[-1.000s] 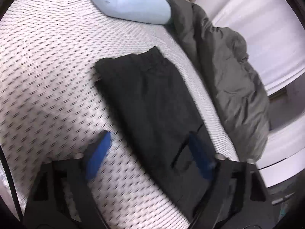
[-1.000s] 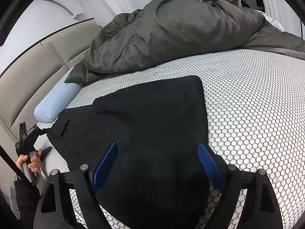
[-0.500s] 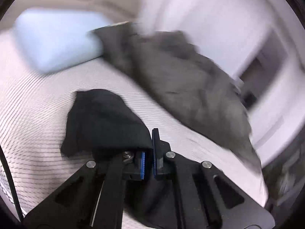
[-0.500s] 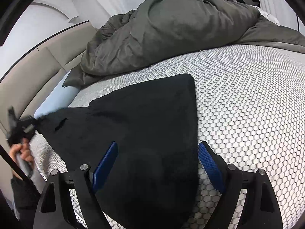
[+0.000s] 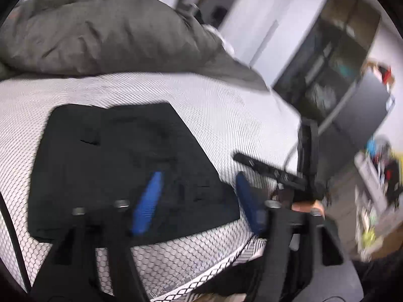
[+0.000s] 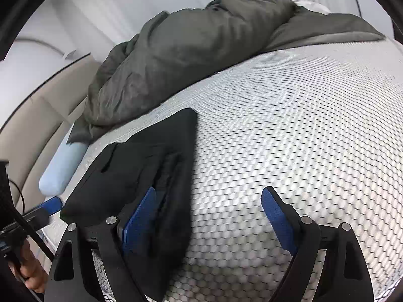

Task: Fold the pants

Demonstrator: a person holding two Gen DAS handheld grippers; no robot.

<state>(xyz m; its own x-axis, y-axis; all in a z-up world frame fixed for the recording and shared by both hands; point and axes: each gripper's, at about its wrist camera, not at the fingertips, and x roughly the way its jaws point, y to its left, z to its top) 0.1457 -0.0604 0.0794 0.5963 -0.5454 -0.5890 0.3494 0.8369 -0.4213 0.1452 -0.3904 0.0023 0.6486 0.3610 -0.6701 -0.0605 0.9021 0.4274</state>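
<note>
Pants [image 5: 121, 166] lie folded on mattress [image 6: 289, 125], both tongs spread wide.

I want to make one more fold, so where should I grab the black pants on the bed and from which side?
Probably the near right corner of the black pants, where the edges meet by the mattress front. It lies flat and free beside the open left gripper, so slide one finger under from the bed's front edge. The open right gripper could take the opposite near corner.
</note>
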